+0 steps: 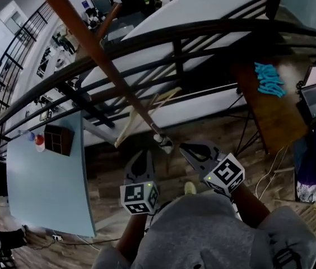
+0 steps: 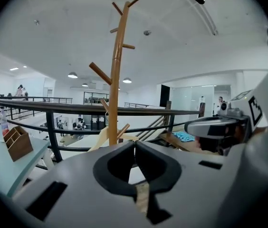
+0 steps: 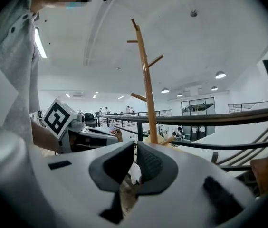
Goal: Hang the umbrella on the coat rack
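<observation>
The wooden coat rack (image 1: 101, 60) rises from the floor just beyond both grippers, its pole (image 2: 116, 80) bearing short bare pegs (image 3: 147, 89). No umbrella shows in any view. My left gripper (image 1: 143, 154) is held in front of the rack's base, and its jaws (image 2: 134, 143) meet with nothing between them. My right gripper (image 1: 186, 148) is close beside it on the right. Its jaws (image 3: 135, 144) also touch at the tips and hold nothing. Each gripper appears at the side of the other's view, the right gripper (image 2: 212, 127) and the left gripper (image 3: 92, 137).
A dark metal railing (image 1: 175, 35) runs behind the rack, with a drop beyond it. A pale blue table (image 1: 46, 189) on the left carries a wooden box (image 1: 58, 140). A wooden table (image 1: 270, 116) with turquoise items (image 1: 270, 80) stands on the right, near a laptop (image 1: 315, 100) and floor cables.
</observation>
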`<state>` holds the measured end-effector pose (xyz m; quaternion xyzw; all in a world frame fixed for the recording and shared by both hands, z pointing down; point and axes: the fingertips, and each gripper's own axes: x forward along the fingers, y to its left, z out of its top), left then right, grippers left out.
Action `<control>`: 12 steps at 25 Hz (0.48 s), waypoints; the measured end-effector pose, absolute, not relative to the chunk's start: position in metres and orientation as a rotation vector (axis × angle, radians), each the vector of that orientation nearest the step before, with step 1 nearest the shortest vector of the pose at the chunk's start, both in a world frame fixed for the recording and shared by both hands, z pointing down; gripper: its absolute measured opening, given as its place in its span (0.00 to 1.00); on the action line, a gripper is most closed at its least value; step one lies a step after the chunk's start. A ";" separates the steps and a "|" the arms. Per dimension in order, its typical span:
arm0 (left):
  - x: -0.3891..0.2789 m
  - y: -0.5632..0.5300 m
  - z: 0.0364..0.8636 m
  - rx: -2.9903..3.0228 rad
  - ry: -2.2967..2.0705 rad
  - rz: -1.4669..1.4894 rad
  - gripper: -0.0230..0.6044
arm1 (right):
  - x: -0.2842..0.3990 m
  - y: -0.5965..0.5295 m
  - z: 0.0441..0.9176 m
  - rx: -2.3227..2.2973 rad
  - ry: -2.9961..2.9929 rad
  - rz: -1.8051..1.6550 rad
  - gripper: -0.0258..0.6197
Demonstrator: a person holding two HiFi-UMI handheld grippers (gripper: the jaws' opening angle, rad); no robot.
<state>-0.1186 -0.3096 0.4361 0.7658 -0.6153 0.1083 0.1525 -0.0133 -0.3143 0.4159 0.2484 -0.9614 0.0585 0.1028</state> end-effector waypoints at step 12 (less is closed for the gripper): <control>-0.128 -0.259 0.382 2.281 -1.778 0.257 0.07 | -0.042 -0.263 0.376 0.954 -2.811 0.203 0.09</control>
